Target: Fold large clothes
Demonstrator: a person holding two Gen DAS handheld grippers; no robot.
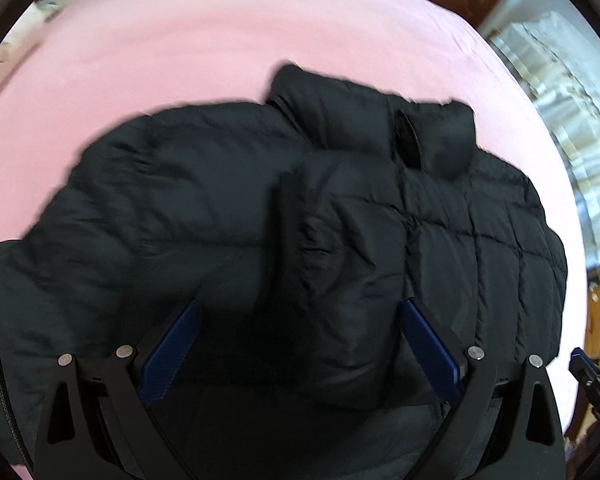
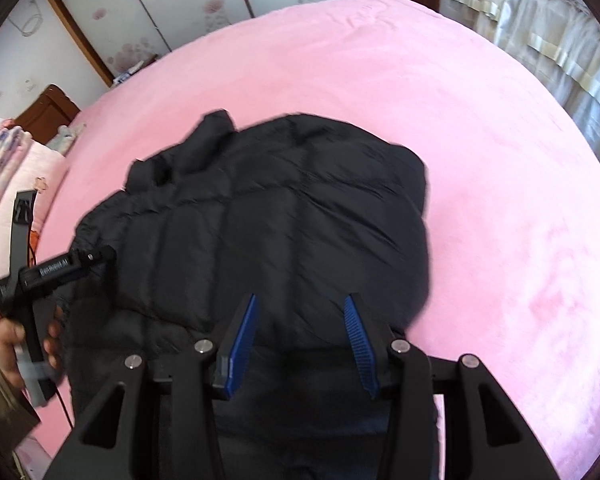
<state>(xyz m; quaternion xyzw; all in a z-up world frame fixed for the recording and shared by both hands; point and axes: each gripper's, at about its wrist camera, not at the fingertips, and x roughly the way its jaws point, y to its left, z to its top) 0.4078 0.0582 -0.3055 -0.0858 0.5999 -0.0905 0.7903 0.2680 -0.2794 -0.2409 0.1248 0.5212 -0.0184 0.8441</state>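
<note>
A black quilted puffer jacket [image 1: 260,208] lies on the pink bed, its collar [image 1: 380,120] at the far side and a sleeve folded across its front. It also shows in the right wrist view [image 2: 284,216]. My left gripper [image 1: 300,308] is open just above the jacket's near part, its blue pads [image 1: 172,352] wide apart with nothing between them. My right gripper [image 2: 302,304] is open over the jacket's near edge. The left gripper [image 2: 96,258] also shows in the right wrist view, held in a hand at the jacket's left side.
The pink bedspread [image 2: 480,160] stretches all around the jacket. A patterned pillow [image 2: 16,184] and a wooden headboard [image 2: 52,108] sit at the left. Pale curtains [image 2: 548,40] hang at the far right, and sliding wardrobe doors [image 2: 188,4] stand behind the bed.
</note>
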